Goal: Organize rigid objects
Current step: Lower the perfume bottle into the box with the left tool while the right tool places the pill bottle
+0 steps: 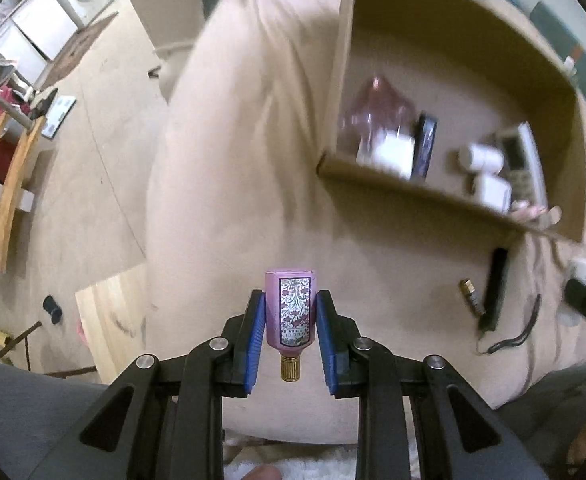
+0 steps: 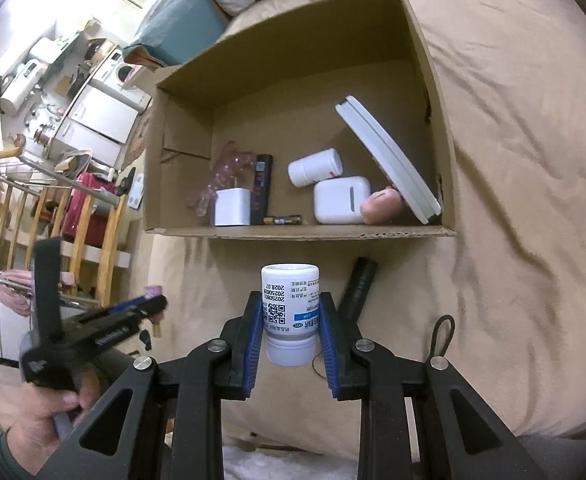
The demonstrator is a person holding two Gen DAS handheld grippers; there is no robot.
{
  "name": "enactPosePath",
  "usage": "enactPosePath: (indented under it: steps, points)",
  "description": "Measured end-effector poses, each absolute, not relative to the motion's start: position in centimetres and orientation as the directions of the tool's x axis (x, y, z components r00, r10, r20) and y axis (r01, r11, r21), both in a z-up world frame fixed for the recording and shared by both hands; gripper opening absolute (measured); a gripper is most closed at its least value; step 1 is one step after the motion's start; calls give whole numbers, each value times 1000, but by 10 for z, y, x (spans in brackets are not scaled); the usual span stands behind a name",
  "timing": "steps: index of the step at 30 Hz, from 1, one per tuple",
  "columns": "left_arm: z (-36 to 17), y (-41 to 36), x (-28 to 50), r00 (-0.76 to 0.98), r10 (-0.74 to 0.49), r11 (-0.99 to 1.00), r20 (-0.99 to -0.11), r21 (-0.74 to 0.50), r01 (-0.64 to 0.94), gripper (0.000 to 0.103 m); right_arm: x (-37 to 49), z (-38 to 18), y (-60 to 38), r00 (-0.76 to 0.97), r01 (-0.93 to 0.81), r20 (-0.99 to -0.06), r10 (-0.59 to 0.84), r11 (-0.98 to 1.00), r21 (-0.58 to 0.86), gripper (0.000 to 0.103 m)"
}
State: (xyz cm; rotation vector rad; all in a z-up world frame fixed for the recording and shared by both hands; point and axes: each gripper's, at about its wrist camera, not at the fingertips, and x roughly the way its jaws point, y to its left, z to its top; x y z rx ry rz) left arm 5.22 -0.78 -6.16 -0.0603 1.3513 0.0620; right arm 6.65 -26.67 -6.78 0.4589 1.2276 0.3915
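My left gripper [image 1: 289, 300] is shut on a small pink perfume bottle [image 1: 290, 312] with a floral label and a gold cap that points toward the camera. It hangs above the beige bedsheet, short of the open cardboard box [image 1: 421, 194]. My right gripper [image 2: 290, 304] is shut on a white medicine bottle [image 2: 290, 312] with a printed label, held in front of the box [image 2: 293, 233]. The left gripper also shows at the left of the right wrist view [image 2: 149, 306]. The box holds a white charger cube [image 2: 232, 207], a white bottle [image 2: 313, 167], an earbud case [image 2: 341, 200] and a white remote [image 2: 389, 160].
A battery [image 1: 472, 297], a black bar [image 1: 495, 288] and a black hair tie [image 1: 515, 334] lie on the sheet right of the left gripper. A black cylinder [image 2: 357, 284] lies in front of the box. Wooden rails [image 2: 85, 232] and kitchen units stand far left.
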Motion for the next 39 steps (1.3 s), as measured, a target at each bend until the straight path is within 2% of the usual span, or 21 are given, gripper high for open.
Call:
enactPosePath:
  steps: [9, 15, 20, 29, 39]
  points:
    - [23, 9, 39, 445, -8, 995, -896, -50, -84, 23, 41, -11, -255, 456, -153, -766, 453, 888, 434, 28]
    - [69, 5, 51, 571, -5, 997, -821, -47, -59, 23, 46, 16, -259, 537, -158, -723, 435, 894, 420, 28]
    - [81, -7, 73, 614, -12, 999, -789, -36, -27, 23, 66, 34, -262, 582, -158, -699, 415, 901, 404, 28]
    - [74, -33, 111, 633, -19, 1000, -774, -2, 27, 23, 108, 47, -256, 608, -172, -694, 386, 917, 360, 28]
    - [18, -51, 153, 590, 8, 998, -808, 46, 50, 23, 147, 15, -255, 592, -125, -727, 349, 930, 345, 28]
